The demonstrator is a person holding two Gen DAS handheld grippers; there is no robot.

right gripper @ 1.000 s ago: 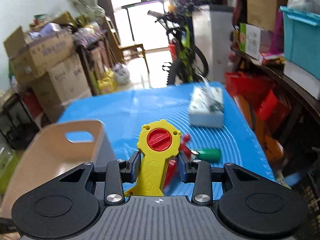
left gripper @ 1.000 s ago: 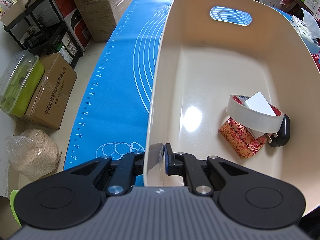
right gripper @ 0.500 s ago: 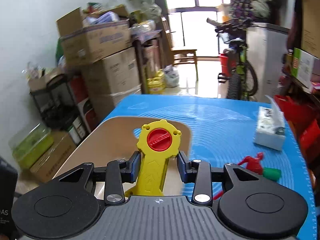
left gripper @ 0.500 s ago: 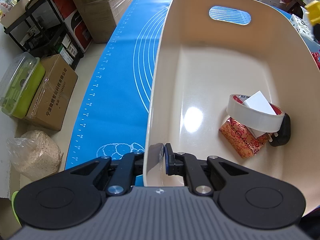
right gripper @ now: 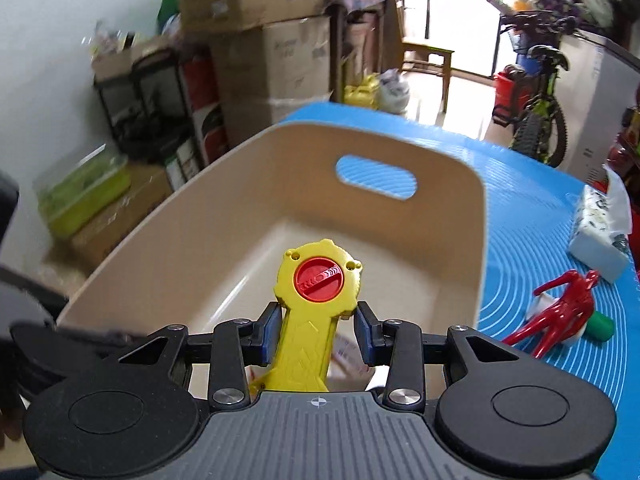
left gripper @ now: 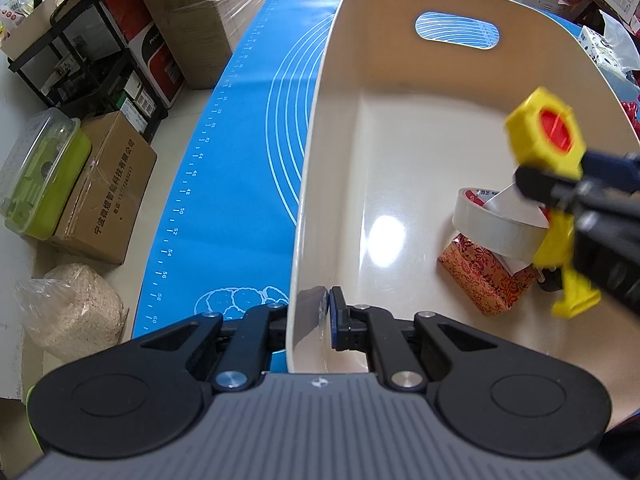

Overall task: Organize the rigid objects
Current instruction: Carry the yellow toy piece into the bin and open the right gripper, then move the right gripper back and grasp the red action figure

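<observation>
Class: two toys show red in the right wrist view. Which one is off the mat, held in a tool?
The yellow toy with the red dial, clamped in the right tool over the bin; the red figure lies on the mat.

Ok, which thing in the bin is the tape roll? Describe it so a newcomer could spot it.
Find the cream bin on the blue mat; its contents sit along its right-hand wall in the left wrist view. The tape roll leans on a red patterned box, below the right claw carrying the yellow toy. It is the only pale ring there.

Bench under blue mat (left gripper: 240,184); on mat: beige bin (right gripper: 460,240), tissue pack (right gripper: 600,236), red figure (right gripper: 560,312), green cap (right gripper: 600,326).
</observation>
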